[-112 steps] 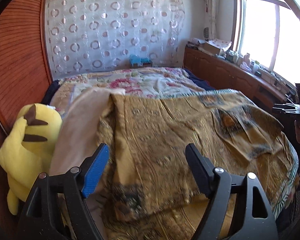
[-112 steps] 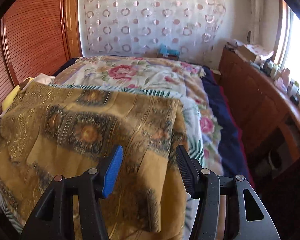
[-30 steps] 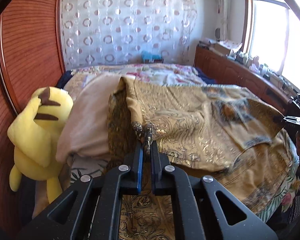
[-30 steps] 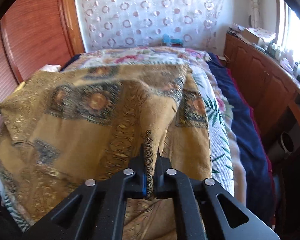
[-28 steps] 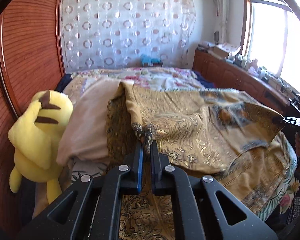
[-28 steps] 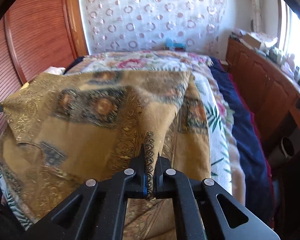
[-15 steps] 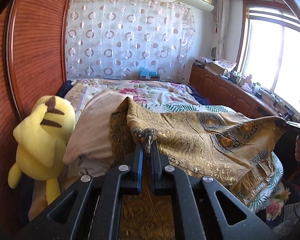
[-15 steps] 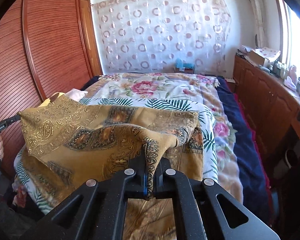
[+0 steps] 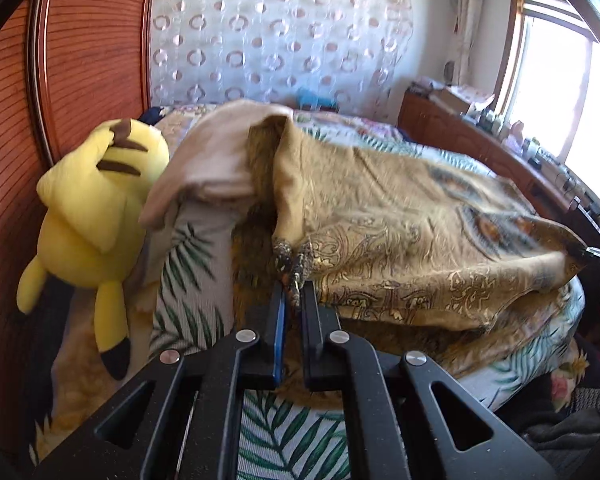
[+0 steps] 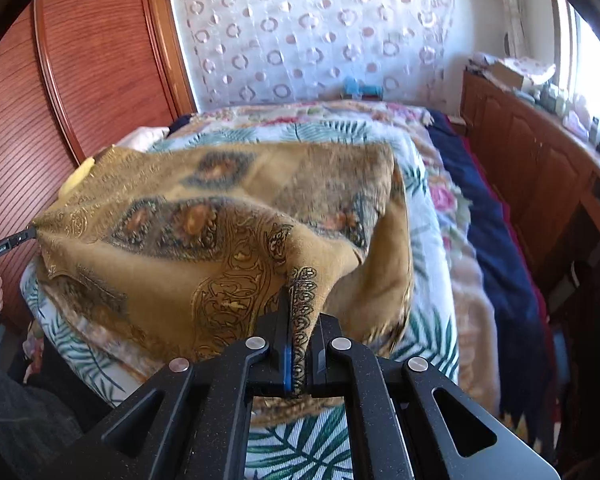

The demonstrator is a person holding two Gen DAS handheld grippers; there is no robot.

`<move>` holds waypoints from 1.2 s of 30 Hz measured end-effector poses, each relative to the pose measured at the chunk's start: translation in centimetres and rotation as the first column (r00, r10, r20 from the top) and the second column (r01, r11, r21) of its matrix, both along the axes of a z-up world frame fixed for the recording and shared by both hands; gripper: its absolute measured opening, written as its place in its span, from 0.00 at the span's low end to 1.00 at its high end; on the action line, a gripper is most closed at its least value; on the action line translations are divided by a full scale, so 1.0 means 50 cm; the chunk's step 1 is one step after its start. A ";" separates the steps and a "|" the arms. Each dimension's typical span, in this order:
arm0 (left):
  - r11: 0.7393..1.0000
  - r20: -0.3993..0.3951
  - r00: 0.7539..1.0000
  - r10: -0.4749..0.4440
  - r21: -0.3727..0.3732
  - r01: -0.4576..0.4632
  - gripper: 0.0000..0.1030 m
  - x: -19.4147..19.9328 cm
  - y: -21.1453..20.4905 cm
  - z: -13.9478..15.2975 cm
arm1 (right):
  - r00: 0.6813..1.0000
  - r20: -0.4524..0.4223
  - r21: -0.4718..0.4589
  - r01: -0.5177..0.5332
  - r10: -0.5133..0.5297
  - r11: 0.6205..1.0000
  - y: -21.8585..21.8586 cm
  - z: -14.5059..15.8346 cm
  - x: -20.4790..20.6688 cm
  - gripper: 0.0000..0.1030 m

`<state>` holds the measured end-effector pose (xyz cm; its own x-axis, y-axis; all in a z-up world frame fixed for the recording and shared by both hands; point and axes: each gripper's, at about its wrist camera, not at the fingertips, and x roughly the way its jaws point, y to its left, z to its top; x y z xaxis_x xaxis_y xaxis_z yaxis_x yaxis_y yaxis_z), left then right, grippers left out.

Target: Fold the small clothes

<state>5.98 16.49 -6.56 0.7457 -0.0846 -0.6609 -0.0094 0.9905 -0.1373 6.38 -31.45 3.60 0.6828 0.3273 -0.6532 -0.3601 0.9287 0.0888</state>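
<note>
- left wrist view: left gripper [image 9: 292, 288] clenched on a corner of the gold patterned cloth [image 9: 400, 236], which drapes over the bed [image 9: 192, 280] toward 2 o'clock; yellow plush toy [image 9: 96, 208] at 9 o'clock.
- right wrist view: right gripper [image 10: 300, 320] clenched on the cloth's [image 10: 204, 240] edge; cloth spreads toward 10 o'clock over the bed [image 10: 428, 240].
</note>
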 end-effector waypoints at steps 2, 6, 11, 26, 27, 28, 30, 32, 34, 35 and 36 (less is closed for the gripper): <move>1.000 -0.013 1.000 0.001 -0.001 -0.001 0.07 0.000 -0.001 -0.009 | 1.000 -0.004 -0.005 0.007 -0.007 1.000 -0.003 -0.008 0.000 0.03; 1.000 -0.022 1.000 0.005 -0.003 -0.005 0.07 -0.001 0.001 -0.014 | 1.000 0.002 -0.025 0.024 -0.024 0.999 0.000 -0.004 0.000 0.12; 1.000 0.007 1.000 0.002 0.011 -0.002 0.07 -0.008 -0.003 -0.001 | 0.997 0.039 -0.067 0.074 -0.072 0.995 0.016 0.023 -0.017 0.55; 0.998 0.088 0.996 -0.010 0.065 0.004 0.85 -0.004 -0.022 0.061 | 0.985 0.171 -0.044 -0.010 0.017 0.999 0.114 0.068 -0.093 0.73; 0.998 0.070 0.998 -0.009 0.067 0.004 0.85 0.005 -0.022 0.052 | 0.985 0.171 -0.048 -0.025 0.033 0.999 0.130 0.065 -0.094 0.74; 0.998 0.056 0.998 -0.003 0.070 -0.001 0.85 0.011 -0.022 0.044 | 0.984 0.170 -0.051 -0.038 0.046 0.998 0.144 0.060 -0.093 0.79; 0.998 0.029 1.000 0.006 0.070 -0.008 0.85 0.024 -0.020 0.026 | 0.983 0.168 -0.057 -0.061 0.070 0.997 0.169 0.045 -0.089 0.82; 0.998 0.001 1.000 0.014 0.062 -0.014 0.85 0.037 -0.016 0.008 | 0.983 0.159 -0.068 -0.086 0.096 0.994 0.197 0.025 -0.083 0.82; 0.998 -0.018 1.000 0.019 0.056 -0.018 0.85 0.046 -0.010 -0.005 | 0.983 0.143 -0.077 -0.104 0.115 0.992 0.221 0.001 -0.063 0.82; 0.998 -0.025 0.999 0.025 0.054 -0.023 0.85 0.050 -0.007 -0.010 | 0.983 0.136 -0.081 -0.109 0.119 0.991 0.228 -0.006 -0.055 0.82; 0.998 -0.028 0.999 0.030 0.047 -0.028 0.85 0.054 -0.003 -0.013 | 0.984 0.126 -0.086 -0.116 0.126 0.990 0.237 -0.018 -0.050 0.82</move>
